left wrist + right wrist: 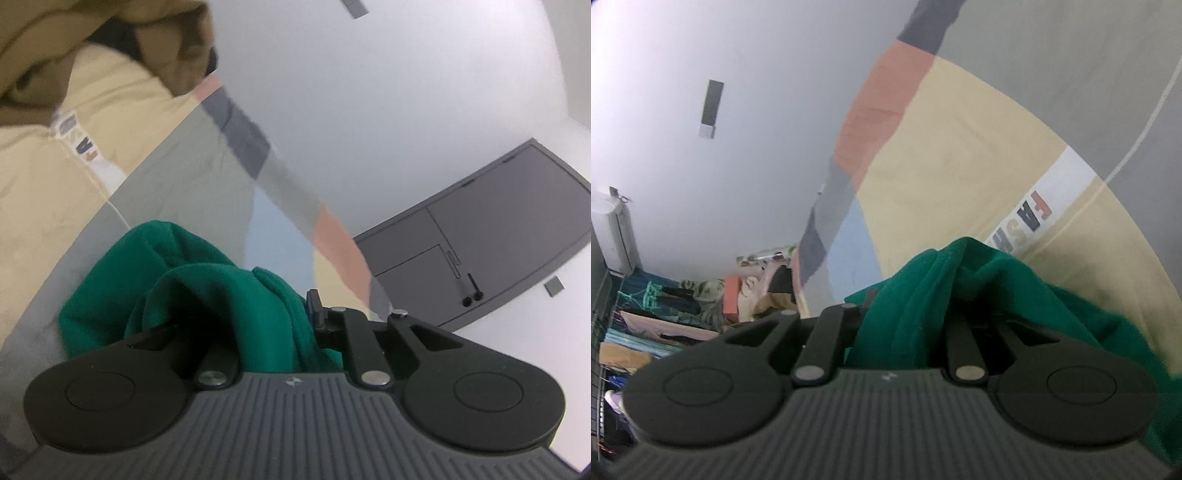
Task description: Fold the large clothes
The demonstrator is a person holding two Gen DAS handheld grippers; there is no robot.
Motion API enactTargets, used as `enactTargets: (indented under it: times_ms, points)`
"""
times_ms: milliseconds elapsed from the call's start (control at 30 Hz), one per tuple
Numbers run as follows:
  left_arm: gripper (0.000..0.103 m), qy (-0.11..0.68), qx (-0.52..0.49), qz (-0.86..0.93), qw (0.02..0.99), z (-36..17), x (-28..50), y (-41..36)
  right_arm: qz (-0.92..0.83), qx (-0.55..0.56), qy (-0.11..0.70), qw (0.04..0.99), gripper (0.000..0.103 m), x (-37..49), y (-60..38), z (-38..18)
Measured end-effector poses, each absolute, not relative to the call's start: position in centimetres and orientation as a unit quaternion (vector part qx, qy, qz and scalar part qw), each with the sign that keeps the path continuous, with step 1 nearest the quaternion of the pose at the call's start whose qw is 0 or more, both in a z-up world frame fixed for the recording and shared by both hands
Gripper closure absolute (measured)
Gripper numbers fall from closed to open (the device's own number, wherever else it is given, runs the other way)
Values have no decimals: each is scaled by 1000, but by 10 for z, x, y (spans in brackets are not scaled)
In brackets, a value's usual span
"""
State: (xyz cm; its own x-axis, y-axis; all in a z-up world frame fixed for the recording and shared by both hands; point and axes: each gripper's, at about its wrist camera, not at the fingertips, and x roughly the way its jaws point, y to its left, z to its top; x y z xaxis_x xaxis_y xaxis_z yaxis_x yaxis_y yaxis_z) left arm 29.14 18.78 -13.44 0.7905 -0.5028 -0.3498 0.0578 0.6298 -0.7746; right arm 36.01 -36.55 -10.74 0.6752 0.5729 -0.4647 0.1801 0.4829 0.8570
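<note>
A soft, matte green knit garment (221,295) is seen bunched into thick rounded folds directly ahead of the left gripper (273,332), whose black plastic body with ribbed grey housing fills the lower part of the left wrist view. The cloth is drawn in between the narrow jaws and is pinched there; the fingertips are mostly buried in the fabric. In the right wrist view the same green garment (960,288) is gathered in a peaked heap over the right gripper (905,332), and its jaws are likewise closed to a narrow gap on the cloth, with folds spilling to the right of the black linkage.

Beneath the garment a smooth colour-blocked sheet (960,155) in cream, grey, pale blue and salmon panels is spread flat, with a white band bearing printed letters (1030,218). A crumpled tan fabric piece (110,40) lies at the upper left of the left wrist view. A grey panelled cabinet (498,229) is set against the white wall.
</note>
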Motion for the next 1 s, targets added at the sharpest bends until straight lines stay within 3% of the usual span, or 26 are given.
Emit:
enactTargets:
  times_ms: [200, 400, 433, 467, 500, 533, 567, 633, 1000]
  points:
    - [87, 295, -399, -159, 853, -157, 309, 191, 130, 504, 389, 760, 85, 382, -364, -132]
    - [83, 290, -377, -164, 864, -142, 296, 185, 135, 503, 382, 764, 84, 375, -365, -125]
    - [65, 289, -380, -165, 863, -139, 293, 185, 137, 501, 381, 765, 82, 373, -367, -124]
    - [37, 287, -384, -163, 862, -135, 288, 185, 139, 501, 380, 765, 77, 371, -368, -122]
    - [28, 281, -382, -150, 868, -128, 280, 185, 141, 497, 379, 768, 73, 367, -368, -117]
    - [23, 270, -372, -134, 878, -119, 270, 184, 145, 489, 376, 774, 60, 364, -367, -110]
    - [22, 255, -357, -124, 890, -109, 260, 184, 151, 475, 372, 783, 44, 360, -367, -102]
    - [19, 230, -328, -109, 910, -91, 239, 182, 161, 445, 362, 803, 32, 347, -364, -83]
    - [19, 171, -162, -123, 964, -33, 120, 119, 161, 264, 282, 908, 30, 246, -352, 0]
